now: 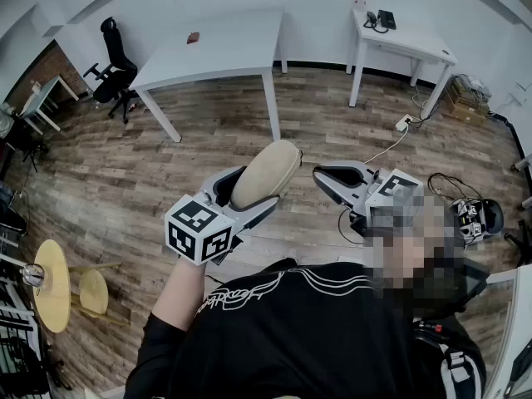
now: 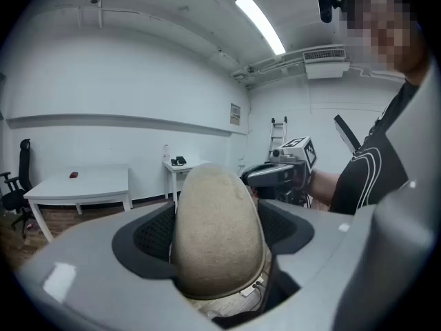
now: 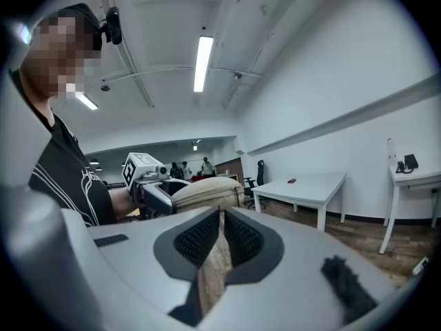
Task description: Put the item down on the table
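A tan, rounded fabric item (image 1: pixel 268 171) stands between the jaws of my left gripper (image 1: pixel 252 193), held in the air above the wooden floor. In the left gripper view the item (image 2: pixel 217 229) fills the gap, and both pads press its sides. My right gripper (image 1: pixel 334 178) hovers just right of it with its jaws together and nothing between them. In the right gripper view only a thin slit shows at the right gripper (image 3: pixel 220 236), with the item (image 3: pixel 207 192) beyond it. A large white table (image 1: pixel 229 56) stands some way ahead.
A small red thing (image 1: pixel 193 37) lies on the large table. A second white table (image 1: pixel 407 41) with a phone (image 1: pixel 386 19) stands at the back right. There is an office chair (image 1: pixel 116 65) at the left, yellow stools (image 1: pixel 51 288) near left, and cables (image 1: pixel 404 125) on the floor.
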The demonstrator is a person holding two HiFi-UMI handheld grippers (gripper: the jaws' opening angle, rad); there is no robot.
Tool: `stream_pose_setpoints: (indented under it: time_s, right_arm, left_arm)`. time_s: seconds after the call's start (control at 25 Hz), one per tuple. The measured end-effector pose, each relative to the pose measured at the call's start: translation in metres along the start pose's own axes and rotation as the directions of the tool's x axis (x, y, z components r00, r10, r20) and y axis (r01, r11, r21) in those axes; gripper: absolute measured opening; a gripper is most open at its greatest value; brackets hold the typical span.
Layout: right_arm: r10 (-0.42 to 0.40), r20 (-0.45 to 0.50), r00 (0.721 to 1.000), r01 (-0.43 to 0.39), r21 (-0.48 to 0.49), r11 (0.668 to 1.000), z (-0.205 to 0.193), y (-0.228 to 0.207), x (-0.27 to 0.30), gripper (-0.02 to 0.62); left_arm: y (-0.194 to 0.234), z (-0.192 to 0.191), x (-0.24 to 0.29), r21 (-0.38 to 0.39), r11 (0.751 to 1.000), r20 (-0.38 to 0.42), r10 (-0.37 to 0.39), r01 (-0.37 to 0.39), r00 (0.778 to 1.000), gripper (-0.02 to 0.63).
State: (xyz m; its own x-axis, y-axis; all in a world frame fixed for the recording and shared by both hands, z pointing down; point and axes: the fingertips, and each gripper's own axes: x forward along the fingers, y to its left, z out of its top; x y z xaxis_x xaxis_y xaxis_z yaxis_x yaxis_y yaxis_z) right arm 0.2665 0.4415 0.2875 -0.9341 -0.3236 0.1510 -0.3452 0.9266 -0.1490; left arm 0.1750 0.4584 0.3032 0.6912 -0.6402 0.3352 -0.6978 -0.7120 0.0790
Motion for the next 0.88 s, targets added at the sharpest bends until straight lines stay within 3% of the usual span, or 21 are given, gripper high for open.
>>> stream_pose_setpoints:
  time_s: [0.36,0.44,0.48,0.72,0.88]
  right_arm:
    - [0.026,-0.006,1.0,-0.026,-0.011,1.0,-0.003,0.008,0.012,0.012]
    - [0.041,-0.004,0.999,-0.041,-0.028,0.999,-0.001,0.007,0.026,0.062]
    - [0.051,-0.011,0.999,-0.051,-0.038,0.998,-0.001,0.005,0.036,0.09]
    - [0.085,-0.03,0.996,-0.085,-0.015,0.996,-0.003,-0.034,0.109,0.092]
    - [0.08,-0.03,0.996,-0.08,0.017,0.997,0.001,-0.076,0.181,0.092]
  left_arm:
    - [0.012,-0.007,-0.009,-0.005,1.0,0.008,0.015,-0.015,1.0,0.38]
    - [0.026,-0.01,-0.01,-0.012,1.0,0.014,0.017,-0.017,1.0,0.38]
    - [0.036,-0.012,-0.01,-0.021,1.0,0.017,0.018,-0.018,1.0,0.382]
    - [0.115,-0.028,0.0,-0.056,0.998,0.015,0.027,-0.026,1.0,0.38]
    - [0.199,-0.035,0.005,-0.093,0.995,0.019,0.048,-0.046,0.999,0.382]
